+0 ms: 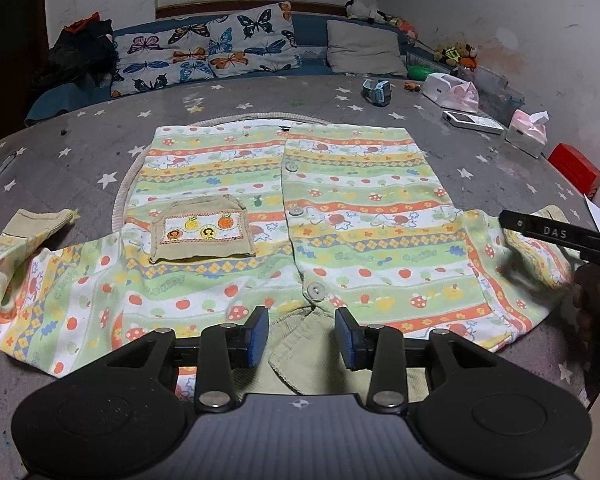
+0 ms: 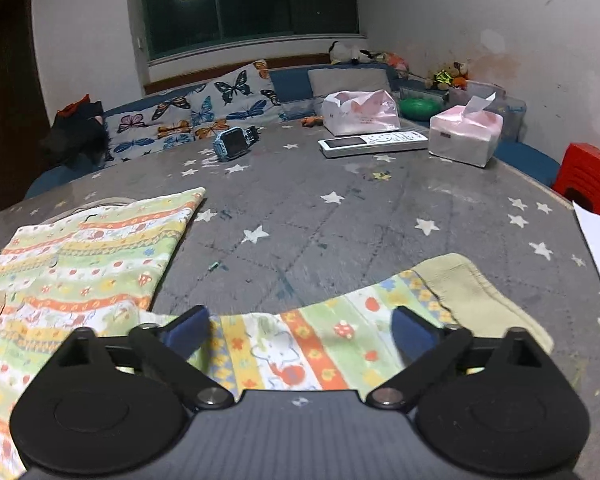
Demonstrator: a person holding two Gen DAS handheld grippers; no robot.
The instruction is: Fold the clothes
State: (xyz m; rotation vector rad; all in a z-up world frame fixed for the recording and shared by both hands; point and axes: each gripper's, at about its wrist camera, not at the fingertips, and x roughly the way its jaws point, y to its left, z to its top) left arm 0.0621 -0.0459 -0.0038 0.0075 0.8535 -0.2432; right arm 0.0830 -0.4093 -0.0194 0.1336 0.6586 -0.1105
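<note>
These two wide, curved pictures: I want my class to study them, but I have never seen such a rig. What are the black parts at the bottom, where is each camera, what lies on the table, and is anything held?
Each black part is a hand-held two-finger gripper; no robot arm is involved. A fisheye camera on each looks along its fingers.

The left gripper hangs over the collar of a striped child's shirt, spread flat on a star-patterned table.

The right gripper is above the shirt's sleeve. Both are open and hold nothing.

Further back lie a remote, two tissue packs and a watch.
</note>
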